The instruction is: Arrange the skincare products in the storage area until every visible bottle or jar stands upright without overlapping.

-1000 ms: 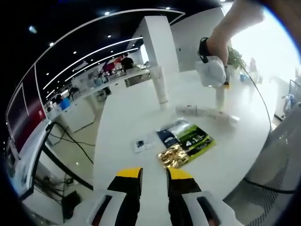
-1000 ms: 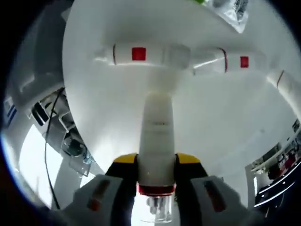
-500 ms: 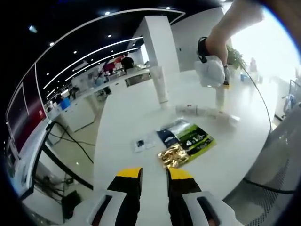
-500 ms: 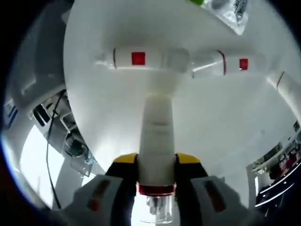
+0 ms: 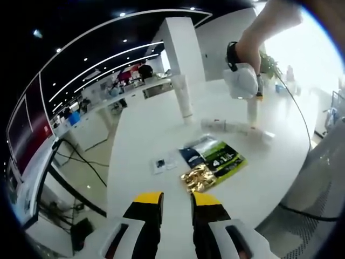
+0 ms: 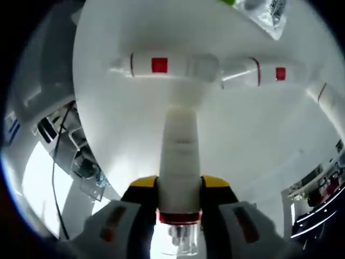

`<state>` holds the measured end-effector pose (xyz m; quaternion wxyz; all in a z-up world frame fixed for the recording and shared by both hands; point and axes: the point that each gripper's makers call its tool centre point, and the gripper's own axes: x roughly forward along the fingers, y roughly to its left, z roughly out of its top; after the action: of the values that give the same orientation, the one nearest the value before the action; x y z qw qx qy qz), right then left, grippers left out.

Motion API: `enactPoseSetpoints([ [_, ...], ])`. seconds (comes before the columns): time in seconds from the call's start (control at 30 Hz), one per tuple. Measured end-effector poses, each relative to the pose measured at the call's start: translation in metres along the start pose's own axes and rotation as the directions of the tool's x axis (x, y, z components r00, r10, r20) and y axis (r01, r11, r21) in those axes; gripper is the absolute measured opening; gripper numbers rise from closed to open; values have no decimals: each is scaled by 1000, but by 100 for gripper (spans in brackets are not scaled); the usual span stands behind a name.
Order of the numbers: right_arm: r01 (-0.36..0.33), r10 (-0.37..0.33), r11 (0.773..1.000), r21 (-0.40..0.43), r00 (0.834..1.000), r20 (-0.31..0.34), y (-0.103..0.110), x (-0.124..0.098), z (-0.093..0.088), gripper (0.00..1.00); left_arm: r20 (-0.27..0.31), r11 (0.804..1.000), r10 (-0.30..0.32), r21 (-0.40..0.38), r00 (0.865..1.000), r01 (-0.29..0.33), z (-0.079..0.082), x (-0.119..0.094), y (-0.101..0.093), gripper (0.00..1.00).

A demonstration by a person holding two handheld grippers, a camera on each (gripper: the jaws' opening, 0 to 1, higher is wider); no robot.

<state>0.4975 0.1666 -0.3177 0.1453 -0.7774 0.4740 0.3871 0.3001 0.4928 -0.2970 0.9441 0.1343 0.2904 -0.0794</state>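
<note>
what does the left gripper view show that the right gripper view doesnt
Left gripper view alone: the left tongs, open and holding nothing, a tall upright tube, the gold packet beside the green one, a small card, and the person's hand carrying the right tongs from outside.

Right gripper view alone: a close look along the right tongs, shut on a white bottle with a red ring by its cap, and red squares on the lying bottles.

Both: the white table and the row of lying bottles.

glossy white table (image 5: 161,124); matt plastic bottle (image 6: 179,162); shiny foil sachet (image 5: 198,178).
</note>
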Motion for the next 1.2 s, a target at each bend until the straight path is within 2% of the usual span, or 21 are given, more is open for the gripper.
enactPoseSetpoints([
  [0.4,3,-3,1000,-13,1000,26,0,-5,6,30,-5,1000,-1,4,1000,1,-1,0,-1,21],
  [1.2,-3,4,999,-47,1000,3,-2,-5,6,30,-19,1000,-8,8,1000,8,-3,2,-2,21],
])
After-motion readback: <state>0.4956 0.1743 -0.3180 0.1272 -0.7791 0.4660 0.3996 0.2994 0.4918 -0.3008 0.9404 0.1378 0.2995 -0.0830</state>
